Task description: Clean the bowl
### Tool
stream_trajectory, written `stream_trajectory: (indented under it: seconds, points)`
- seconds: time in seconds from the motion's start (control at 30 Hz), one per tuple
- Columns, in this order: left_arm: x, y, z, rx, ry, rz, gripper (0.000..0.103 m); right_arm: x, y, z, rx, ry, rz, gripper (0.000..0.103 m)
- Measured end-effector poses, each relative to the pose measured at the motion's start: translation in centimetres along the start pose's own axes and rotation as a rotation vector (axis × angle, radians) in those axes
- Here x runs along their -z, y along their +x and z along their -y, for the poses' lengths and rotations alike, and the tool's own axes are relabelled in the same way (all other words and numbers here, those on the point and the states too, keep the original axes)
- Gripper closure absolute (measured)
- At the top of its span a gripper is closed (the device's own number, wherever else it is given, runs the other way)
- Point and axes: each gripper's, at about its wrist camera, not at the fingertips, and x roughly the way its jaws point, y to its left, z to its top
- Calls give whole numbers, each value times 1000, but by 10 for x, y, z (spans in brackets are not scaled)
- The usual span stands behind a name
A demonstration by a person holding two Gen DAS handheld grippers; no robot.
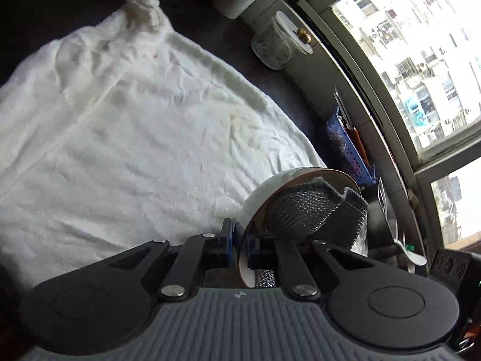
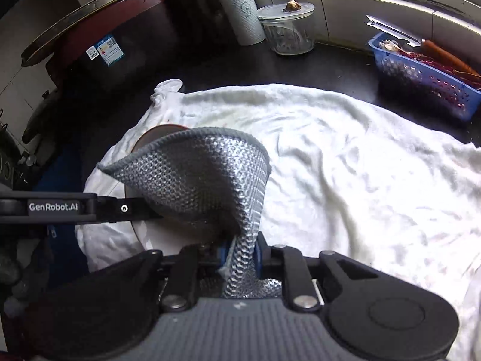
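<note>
My left gripper (image 1: 239,248) is shut on the rim of a white bowl (image 1: 264,186) with a brown edge, held tilted on its side above the white towel (image 1: 135,126). A silver mesh scouring cloth (image 1: 312,210) is pressed into the bowl's inside. In the right wrist view my right gripper (image 2: 242,252) is shut on that mesh cloth (image 2: 198,180), which bulges forward over the bowl (image 2: 159,132). The bowl is mostly hidden behind the cloth. The left gripper's arm (image 2: 75,207) reaches in from the left.
A white towel (image 2: 345,156) covers the dark counter. A blue basket (image 2: 421,75) with a knife and carrot stands at the right by the window. A lidded glass jar (image 2: 285,27) and a white cylinder (image 2: 240,9) stand behind. A large pot (image 2: 99,30) is at the left.
</note>
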Motion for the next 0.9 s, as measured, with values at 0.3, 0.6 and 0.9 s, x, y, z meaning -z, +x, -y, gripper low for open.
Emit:
stream_trajectory:
  seconds: [0.3, 0.6, 0.9]
  points:
    - [11, 18, -8, 90, -145, -110, 96, 1, -12, -11, 34, -41, 44, 80]
    - [9, 5, 51, -180, 390, -53, 91, 2, -9, -19, 132, -249, 39, 87]
    - [27, 0, 101, -326, 906, 71, 92, 1, -16, -46, 263, -614, 81, 88]
